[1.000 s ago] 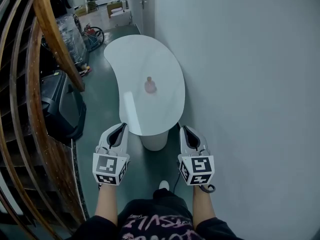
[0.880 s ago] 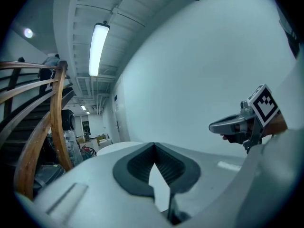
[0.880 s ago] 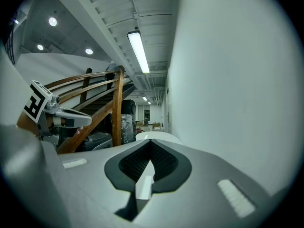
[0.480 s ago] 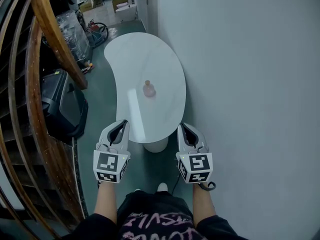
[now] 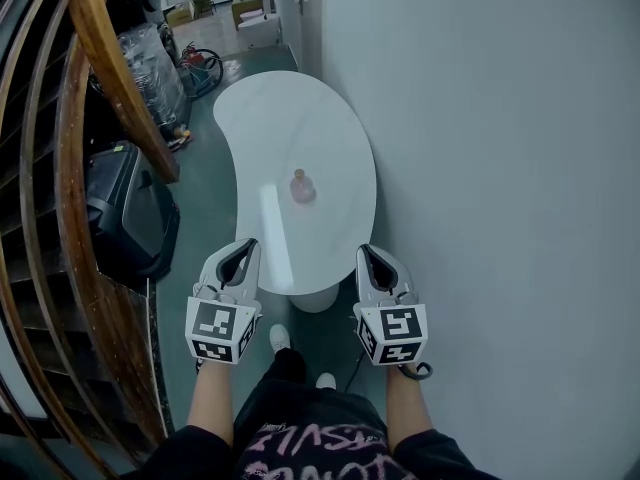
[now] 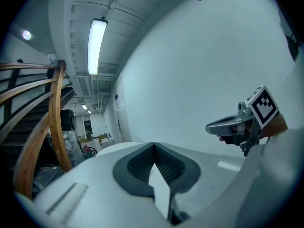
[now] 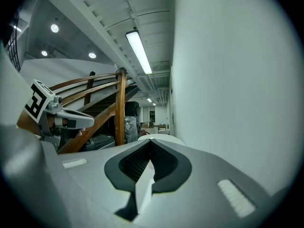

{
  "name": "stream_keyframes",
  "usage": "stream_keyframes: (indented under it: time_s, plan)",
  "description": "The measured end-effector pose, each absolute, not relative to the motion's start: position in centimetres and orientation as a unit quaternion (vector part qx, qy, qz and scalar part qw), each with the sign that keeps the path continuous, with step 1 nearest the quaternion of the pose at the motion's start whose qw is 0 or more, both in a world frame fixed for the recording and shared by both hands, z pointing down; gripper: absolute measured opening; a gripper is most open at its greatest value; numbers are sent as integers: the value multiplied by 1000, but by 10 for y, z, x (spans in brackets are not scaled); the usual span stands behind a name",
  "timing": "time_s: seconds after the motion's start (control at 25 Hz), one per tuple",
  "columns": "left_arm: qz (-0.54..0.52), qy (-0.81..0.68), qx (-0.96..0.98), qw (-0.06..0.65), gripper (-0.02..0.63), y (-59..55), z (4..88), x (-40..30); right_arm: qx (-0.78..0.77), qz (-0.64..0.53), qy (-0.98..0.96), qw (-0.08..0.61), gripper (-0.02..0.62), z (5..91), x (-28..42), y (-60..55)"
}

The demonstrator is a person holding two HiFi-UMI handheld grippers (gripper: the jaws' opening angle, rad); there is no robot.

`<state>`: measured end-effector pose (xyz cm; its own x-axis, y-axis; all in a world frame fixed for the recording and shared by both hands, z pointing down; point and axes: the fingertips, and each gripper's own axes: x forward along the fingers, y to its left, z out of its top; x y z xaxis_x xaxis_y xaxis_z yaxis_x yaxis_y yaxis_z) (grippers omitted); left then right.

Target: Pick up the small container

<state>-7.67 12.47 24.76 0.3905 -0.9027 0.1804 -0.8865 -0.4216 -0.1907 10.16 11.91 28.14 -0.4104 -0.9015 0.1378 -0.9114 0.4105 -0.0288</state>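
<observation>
The small container, seemingly a pinkish bottle though too small to be sure, stands near the middle of the white table, well ahead of both grippers. The left gripper and right gripper hang side by side at the table's near end, each clenched on nothing.

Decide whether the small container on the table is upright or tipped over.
Upright: the small container stands on the white table, narrower top uppermost.
</observation>
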Motion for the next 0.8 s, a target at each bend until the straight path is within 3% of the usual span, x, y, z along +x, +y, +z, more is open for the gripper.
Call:
stream_keyframes:
  time_s: [0.8]
  plan:
    - [-114, 517, -848, 2, 0, 77, 274, -78, 555, 53, -827, 66, 11, 297, 100, 82]
